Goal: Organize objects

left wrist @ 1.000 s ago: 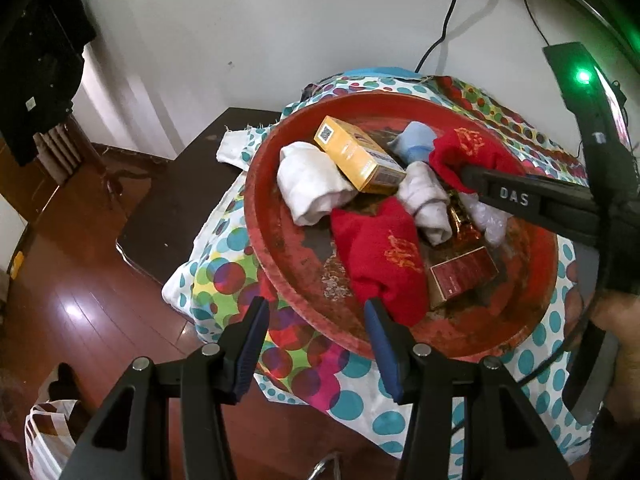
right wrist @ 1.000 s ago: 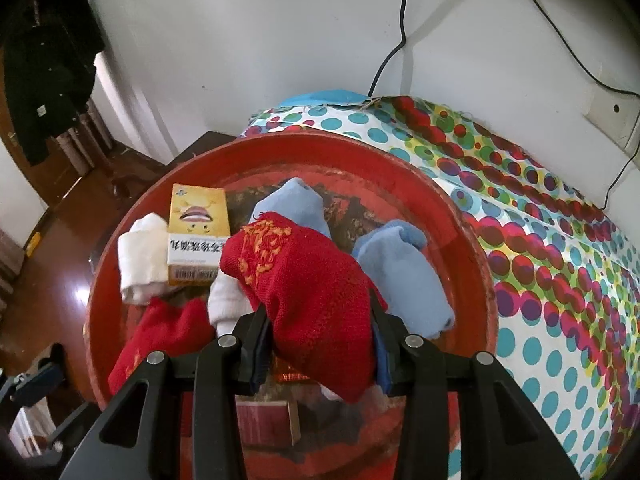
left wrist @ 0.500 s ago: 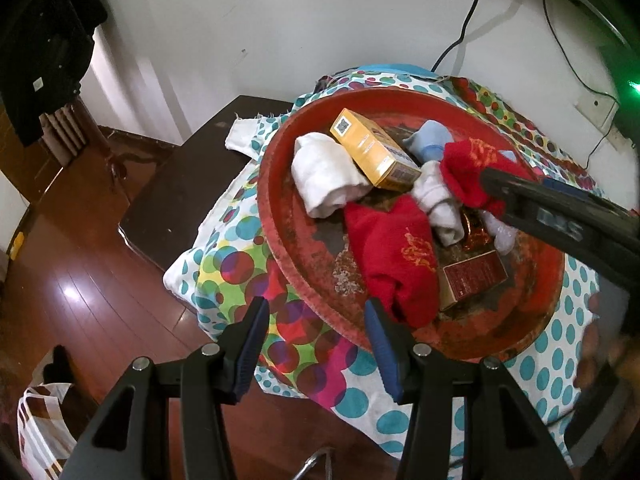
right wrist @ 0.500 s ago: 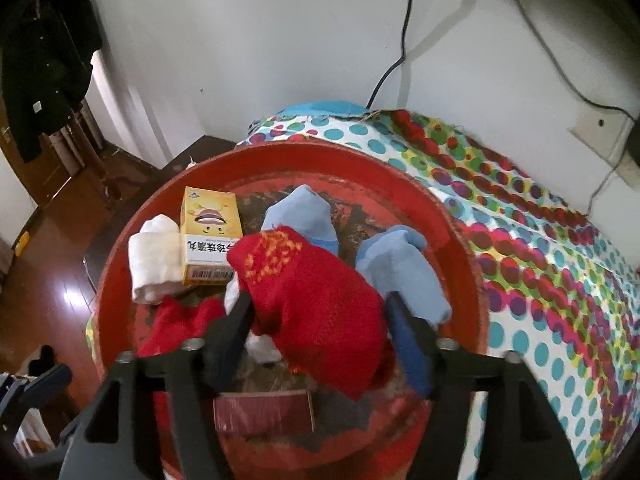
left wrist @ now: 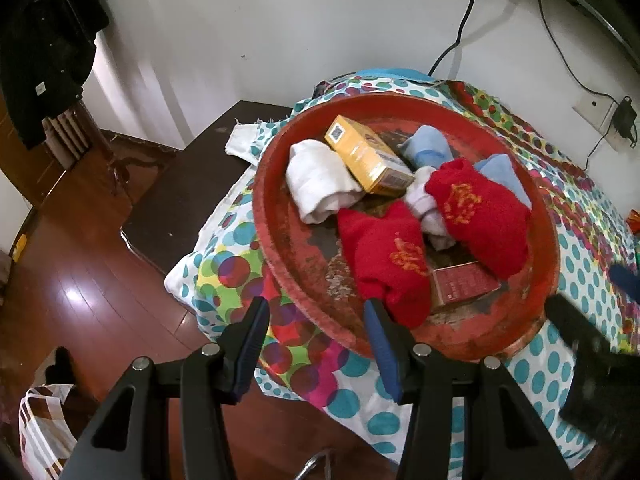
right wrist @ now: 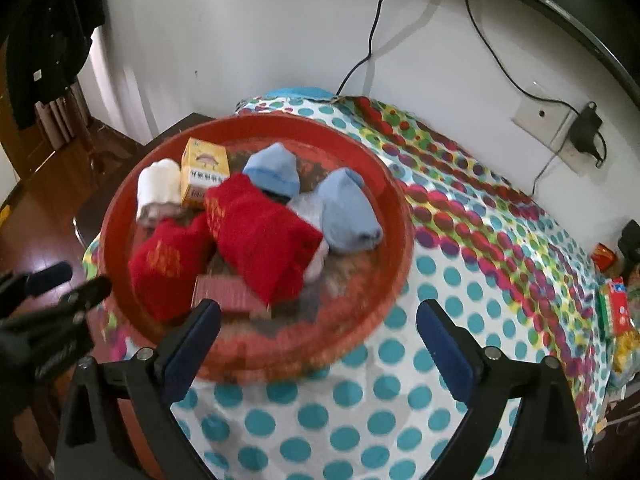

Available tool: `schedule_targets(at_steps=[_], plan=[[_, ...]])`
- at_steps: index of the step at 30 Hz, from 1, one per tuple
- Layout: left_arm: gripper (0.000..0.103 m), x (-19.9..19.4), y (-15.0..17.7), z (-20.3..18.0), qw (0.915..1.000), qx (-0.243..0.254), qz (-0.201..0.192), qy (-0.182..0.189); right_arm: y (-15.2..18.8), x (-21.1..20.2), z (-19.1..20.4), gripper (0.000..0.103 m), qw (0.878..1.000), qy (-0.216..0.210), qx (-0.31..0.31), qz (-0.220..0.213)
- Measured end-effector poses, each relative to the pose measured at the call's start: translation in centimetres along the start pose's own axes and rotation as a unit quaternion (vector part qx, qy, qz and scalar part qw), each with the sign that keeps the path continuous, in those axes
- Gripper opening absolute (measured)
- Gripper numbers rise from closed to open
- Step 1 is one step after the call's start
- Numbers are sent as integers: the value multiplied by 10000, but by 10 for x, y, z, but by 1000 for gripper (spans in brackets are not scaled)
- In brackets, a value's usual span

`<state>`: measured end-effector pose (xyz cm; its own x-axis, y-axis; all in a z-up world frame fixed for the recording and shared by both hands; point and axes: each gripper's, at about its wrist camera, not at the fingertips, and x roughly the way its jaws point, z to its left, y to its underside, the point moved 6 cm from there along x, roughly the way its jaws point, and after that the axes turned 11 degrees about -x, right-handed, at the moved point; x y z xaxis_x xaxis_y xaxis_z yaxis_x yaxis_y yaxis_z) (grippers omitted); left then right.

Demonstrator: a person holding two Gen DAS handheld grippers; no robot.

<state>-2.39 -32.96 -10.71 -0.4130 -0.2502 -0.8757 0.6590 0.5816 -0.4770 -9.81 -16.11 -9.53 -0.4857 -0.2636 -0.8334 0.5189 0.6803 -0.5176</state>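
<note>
Nearest me, the right gripper hangs over the dotted cloth just short of the red tray; its jaws have just been opening and now stand wide apart with nothing between them. The left gripper hovers at the tray's near rim, jaws partly apart and empty, its right finger close in front of the toe end of the nearer red sock. Both red socks lie in the tray: the nearer one runs its long axis from the middle down toward the near rim, and the second red sock lies beside it, slanting toward the right rim and draped over a grey-white sock. That drape looks to me like the risk: a grab at the upper sock could drag the pale one along, or catch only a loose fold and let it slip. A small red box sits partly under the socks and could be nudged. Farther back lie a white sock, a yellow box and two blue socks, crowded enough for a gripper to bump them.
</note>
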Motion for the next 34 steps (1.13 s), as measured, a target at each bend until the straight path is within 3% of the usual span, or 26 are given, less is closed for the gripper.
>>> schedule_targets(at_steps=[13,24,34], plan=[[51,-11,4,-24,9997,237,-27,26,27,-7,7,99,9981,-517,263,228],[51,-19,7,-39,9987,419,-54,288,30,-9,7,99,9975,-587,303,246],[51,-21,9,-44,9984,510,-62,243,34,-9,7,99,9971,-627,288,309]])
